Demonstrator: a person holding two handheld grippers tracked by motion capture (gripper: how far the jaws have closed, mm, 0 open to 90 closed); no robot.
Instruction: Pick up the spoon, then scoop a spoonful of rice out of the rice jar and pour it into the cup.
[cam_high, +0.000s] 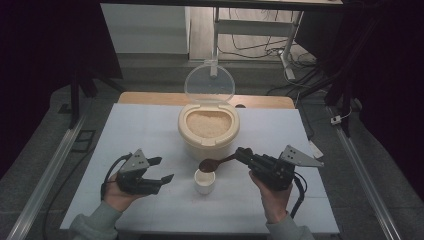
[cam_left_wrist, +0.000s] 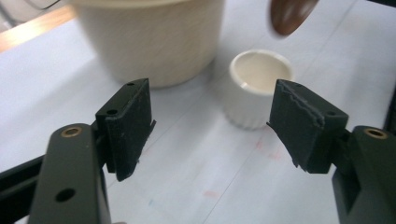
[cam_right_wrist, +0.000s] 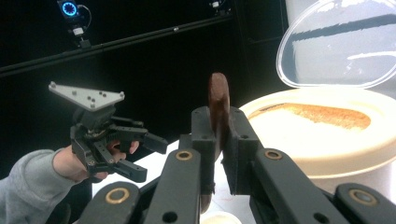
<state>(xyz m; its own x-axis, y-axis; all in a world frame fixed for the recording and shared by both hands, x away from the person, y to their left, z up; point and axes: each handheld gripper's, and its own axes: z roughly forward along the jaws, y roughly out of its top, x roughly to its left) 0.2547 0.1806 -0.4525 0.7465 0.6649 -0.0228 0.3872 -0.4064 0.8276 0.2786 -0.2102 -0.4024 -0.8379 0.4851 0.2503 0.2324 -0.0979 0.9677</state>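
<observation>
Clamped in the right hand-held gripper (cam_high: 246, 155), a brown wooden spoon (cam_high: 212, 163) points left over the small white ribbed cup (cam_high: 204, 181), while the left hand-held gripper (cam_high: 162, 169), spread empty, sits just left of it.

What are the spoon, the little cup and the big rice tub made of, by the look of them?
The spoon looks like wood: dark brown, matt. The small cup is probably glazed ceramic, though plastic is possible: smooth cream inside, ribbed outside. The rice tub seems to be cream plastic with a dull sheen, and its raised lid is clear plastic.

White table (cam_high: 140, 200), with cream rice container (cam_high: 208, 140) and small white cup (cam_high: 205, 182) on it.
</observation>
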